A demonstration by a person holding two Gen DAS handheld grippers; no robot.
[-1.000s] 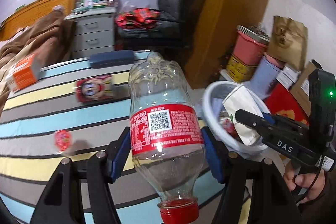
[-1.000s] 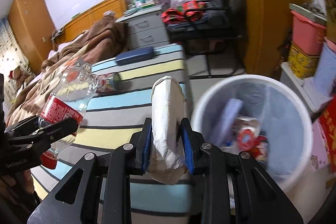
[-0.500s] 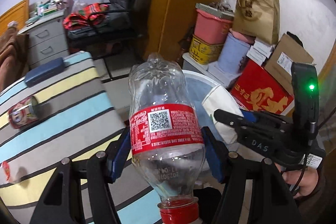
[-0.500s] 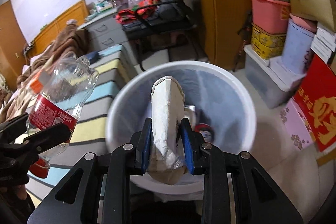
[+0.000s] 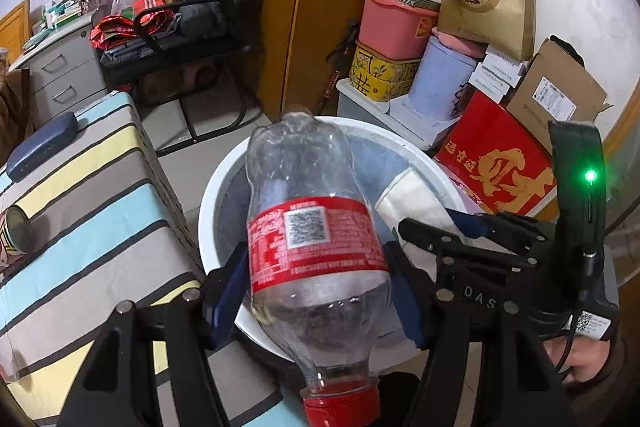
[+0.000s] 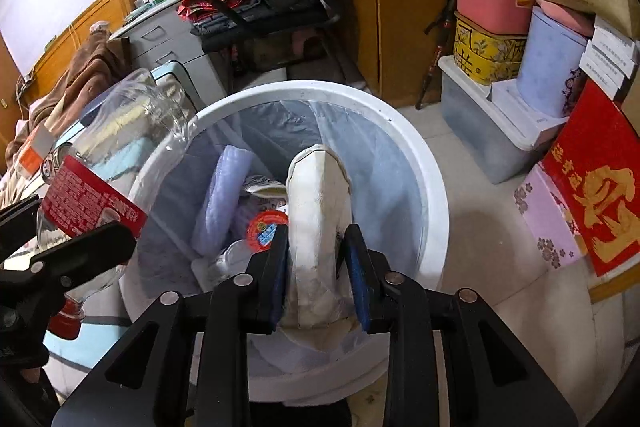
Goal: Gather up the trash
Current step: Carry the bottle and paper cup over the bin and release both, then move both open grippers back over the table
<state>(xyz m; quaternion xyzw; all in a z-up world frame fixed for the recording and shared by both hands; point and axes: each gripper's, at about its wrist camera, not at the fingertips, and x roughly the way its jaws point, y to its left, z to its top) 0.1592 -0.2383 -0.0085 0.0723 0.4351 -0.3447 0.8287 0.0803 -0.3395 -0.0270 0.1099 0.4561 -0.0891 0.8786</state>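
Note:
A clear plastic bottle (image 5: 312, 187) with a red label and red cap hangs cap-down in my left gripper (image 5: 316, 287), which is shut on its labelled waist, over the near rim of the white bin (image 5: 208, 195). My right gripper (image 6: 318, 267) is above the bin (image 6: 420, 155) with a white paper carton (image 6: 320, 195) upright between its blue pads. Its jaws are opening, and a thin gap shows at the right pad. The bottle (image 6: 92, 195) appears at the left of the right wrist view. The right gripper (image 5: 440, 231) appears at the right of the left wrist view.
The bin's liner holds bubble wrap (image 6: 224, 195) and wrappers. A striped table (image 5: 80, 207) with a can (image 5: 16, 231) and a dark case (image 5: 40, 143) stands left of the bin. A red box (image 5: 496, 167), stacked tubs (image 5: 392, 23) and cartons crowd the right. A chair (image 5: 192, 19) is behind.
Both grippers swung from over the striped table to over the bin. The right jaws have spread a little around the carton. The bottle stays gripped.

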